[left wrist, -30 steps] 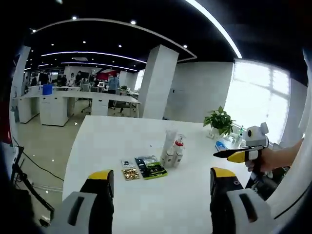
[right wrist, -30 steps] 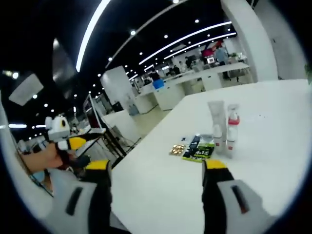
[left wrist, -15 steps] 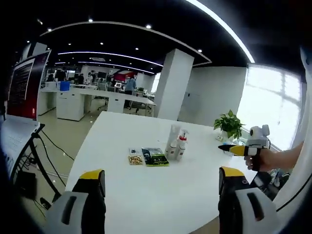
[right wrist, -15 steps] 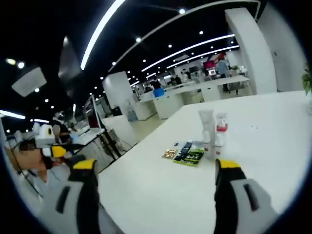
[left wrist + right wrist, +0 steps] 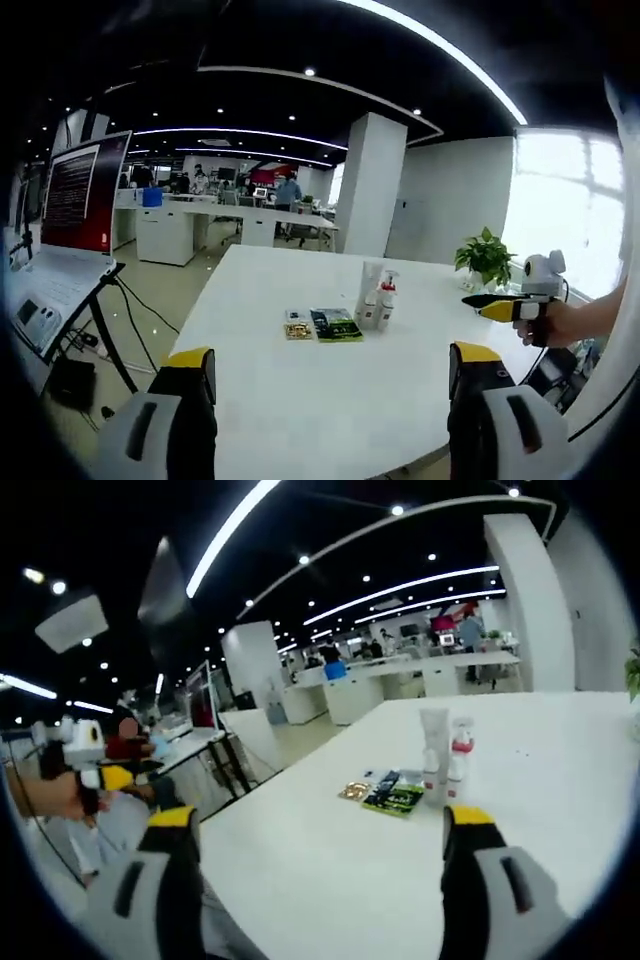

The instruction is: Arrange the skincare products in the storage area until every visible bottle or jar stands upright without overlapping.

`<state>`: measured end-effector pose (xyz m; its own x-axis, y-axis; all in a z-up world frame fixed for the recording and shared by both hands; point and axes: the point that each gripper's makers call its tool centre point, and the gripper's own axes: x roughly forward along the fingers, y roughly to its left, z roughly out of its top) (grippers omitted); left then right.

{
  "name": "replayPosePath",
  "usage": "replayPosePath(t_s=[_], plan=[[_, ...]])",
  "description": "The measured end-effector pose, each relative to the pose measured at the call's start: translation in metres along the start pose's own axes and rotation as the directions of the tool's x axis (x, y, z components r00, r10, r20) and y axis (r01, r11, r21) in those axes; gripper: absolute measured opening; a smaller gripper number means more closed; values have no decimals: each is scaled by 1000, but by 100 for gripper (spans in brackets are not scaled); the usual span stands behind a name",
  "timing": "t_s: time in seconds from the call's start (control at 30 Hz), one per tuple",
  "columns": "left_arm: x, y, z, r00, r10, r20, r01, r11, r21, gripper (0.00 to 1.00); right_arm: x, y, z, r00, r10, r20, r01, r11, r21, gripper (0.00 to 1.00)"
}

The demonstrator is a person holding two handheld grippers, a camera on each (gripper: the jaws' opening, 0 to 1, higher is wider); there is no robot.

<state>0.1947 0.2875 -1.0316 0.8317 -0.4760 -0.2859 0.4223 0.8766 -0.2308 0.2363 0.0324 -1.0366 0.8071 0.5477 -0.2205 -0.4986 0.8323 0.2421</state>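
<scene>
A small group of skincare products stands upright on the white table: a tall white tube, a spray bottle with a red collar and small white bottles at their foot. In the right gripper view the tube and spray bottle stand side by side. A green-black packet and a gold packet lie flat beside them. My left gripper is open and empty, well short of the products. My right gripper is also open and empty, far from them.
My right gripper, in a hand, comes in from the right beside a potted plant. My left gripper shows far left in the right gripper view. A screen on a stand sits left of the table. Office desks lie behind.
Both cameras have pulled back from the table, so the products look smaller and farther off. The screen on its stand has come into the left gripper view. Both grippers stay open.
</scene>
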Motion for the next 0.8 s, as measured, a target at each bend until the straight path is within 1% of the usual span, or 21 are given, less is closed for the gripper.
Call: replayPosePath(t_s=[0.13, 0.23, 0.27, 0.3, 0.37, 0.53, 0.57, 0.6, 0.67, 0.8], plan=[[-4, -6, -6, 1000, 6, 11, -6, 1000, 5, 100, -5, 2, -3, 1000, 1, -5, -1, 1000, -4, 99], [-8, -8, -15, 1000, 1, 11, -1, 1000, 18, 100, -7, 5, -6, 1000, 3, -12, -3, 1000, -12, 99], [-8, -8, -15, 1000, 1, 11, -1, 1000, 18, 100, -7, 5, -5, 1000, 3, -13, -3, 1000, -12, 99], [-11, -3, -18, 1000, 12, 10, -12, 1000, 11, 100, -7, 7, -5, 1000, 6, -17, -6, 1000, -13, 99], [-14, 0, -18, 1000, 18, 18, -18, 1000, 1, 100, -8, 7, -5, 1000, 6, -11, -6, 1000, -17, 99], [-18, 9, -19, 999, 44, 32, -45, 999, 21, 100, -7, 7, -7, 1000, -11, -26, 10, 999, -38, 99], [-19, 9, -18, 998, 48, 44, -48, 999, 17, 100, -7, 8, -7, 1000, -10, -29, 9, 999, -41, 99], [-19, 9, -18, 997, 49, 59, -49, 999, 6, 100, -6, 10, -6, 1000, -8, -28, 7, 999, -50, 99], [-17, 7, -21, 996, 50, 70, -50, 999, 0, 100, -3, 12, -6, 999, -11, -39, 8, 998, -60, 99], [-11, 4, -29, 997, 45, 59, -44, 999, -10, 100, 4, 16, -4, 999, -5, -44, 2, 998, -62, 99]])
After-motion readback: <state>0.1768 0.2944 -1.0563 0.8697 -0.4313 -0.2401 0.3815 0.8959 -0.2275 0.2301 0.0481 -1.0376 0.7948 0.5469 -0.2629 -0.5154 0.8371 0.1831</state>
